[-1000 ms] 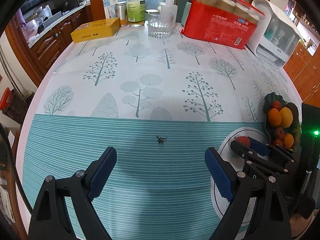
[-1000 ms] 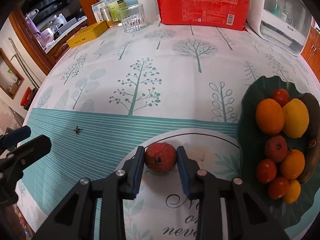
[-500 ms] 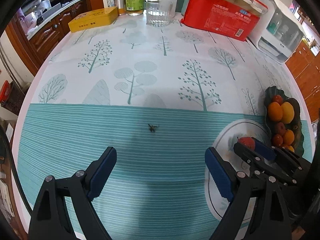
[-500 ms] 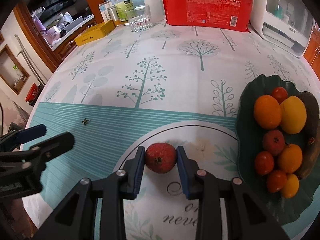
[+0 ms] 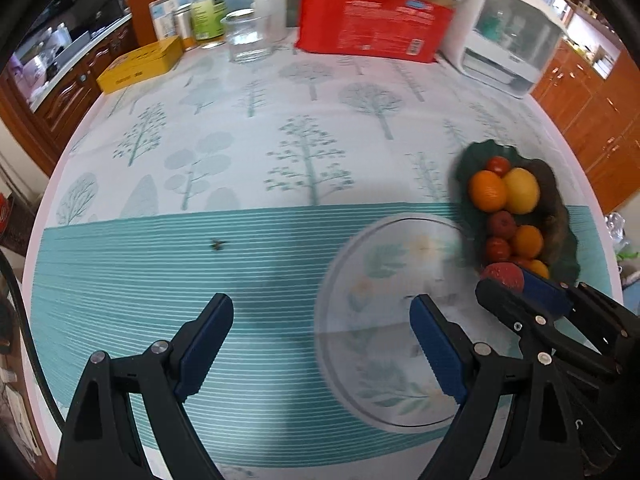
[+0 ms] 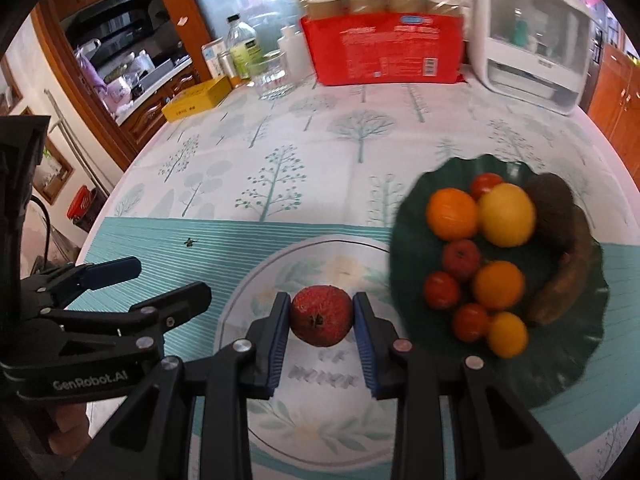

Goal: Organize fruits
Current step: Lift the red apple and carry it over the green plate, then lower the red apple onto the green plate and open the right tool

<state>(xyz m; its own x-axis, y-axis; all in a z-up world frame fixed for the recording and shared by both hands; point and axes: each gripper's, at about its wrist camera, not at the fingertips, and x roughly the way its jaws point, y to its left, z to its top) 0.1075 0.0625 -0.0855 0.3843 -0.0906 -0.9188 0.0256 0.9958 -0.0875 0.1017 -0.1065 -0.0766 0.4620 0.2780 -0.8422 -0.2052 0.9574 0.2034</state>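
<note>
The right gripper (image 6: 322,316) clamps a red pomegranate (image 6: 321,315) between its blue pads, above the white printed circle on the tablecloth (image 6: 280,152). Just right sits a dark green plate (image 6: 416,200) heaped with oranges, tomatoes and a lemon. At near left the left gripper (image 6: 156,284) hangs wide apart.

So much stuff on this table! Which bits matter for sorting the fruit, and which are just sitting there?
In the job:
- red fruit, clamped in the right gripper
- dark green fruit plate
- left gripper, jaws open and empty

Just lying about:
- yellow box
- glass
- red package
- white appliance
</note>
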